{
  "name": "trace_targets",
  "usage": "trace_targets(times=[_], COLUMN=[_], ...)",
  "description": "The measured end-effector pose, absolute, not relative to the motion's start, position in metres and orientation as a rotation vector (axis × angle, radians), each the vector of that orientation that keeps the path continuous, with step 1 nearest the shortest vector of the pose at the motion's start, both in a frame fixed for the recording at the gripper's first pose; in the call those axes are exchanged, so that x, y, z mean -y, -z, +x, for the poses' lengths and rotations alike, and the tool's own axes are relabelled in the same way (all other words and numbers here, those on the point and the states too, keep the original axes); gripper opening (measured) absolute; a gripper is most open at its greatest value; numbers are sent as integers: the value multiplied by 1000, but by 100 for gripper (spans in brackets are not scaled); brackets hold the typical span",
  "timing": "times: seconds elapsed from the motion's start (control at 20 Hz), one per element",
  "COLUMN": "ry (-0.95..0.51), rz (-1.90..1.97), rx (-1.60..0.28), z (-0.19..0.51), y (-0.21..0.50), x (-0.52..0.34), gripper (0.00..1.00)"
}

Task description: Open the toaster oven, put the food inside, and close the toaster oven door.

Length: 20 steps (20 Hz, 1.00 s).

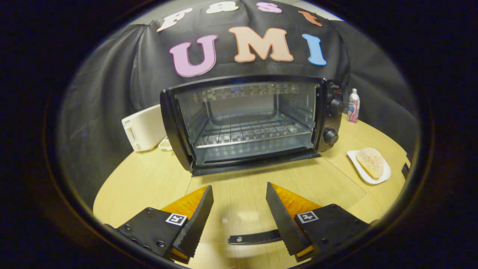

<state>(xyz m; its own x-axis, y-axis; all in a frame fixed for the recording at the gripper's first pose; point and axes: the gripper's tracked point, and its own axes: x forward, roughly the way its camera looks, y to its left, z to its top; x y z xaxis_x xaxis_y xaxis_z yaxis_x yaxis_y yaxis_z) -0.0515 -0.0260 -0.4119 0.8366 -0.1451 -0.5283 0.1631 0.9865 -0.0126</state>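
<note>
Facing the open toaster oven (pixel 246 123); gripper (pixel 239 209) spread, empty.

My gripper (pixel 239 209) is held low and level, pointing straight ahead toward 12 o'clock. My two fingers stand wide apart with nothing between them and nothing touching either one. The left finger (pixel 194 220) runs from about 7 o'clock up and inward, its toothed inner face turned toward the gap. The right finger (pixel 284 220) mirrors it from about 5 o'clock. Their tips lean toward each other, while the bases sit further apart.
</note>
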Motion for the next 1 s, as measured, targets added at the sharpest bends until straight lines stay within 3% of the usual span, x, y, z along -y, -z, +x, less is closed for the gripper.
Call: trace_targets(times=[0.5,1.0], ry=[156,389], rz=[18,-19], rx=[-549,-495], z=[-53,-64], y=[408,357], x=[33,148], gripper=[92,94])
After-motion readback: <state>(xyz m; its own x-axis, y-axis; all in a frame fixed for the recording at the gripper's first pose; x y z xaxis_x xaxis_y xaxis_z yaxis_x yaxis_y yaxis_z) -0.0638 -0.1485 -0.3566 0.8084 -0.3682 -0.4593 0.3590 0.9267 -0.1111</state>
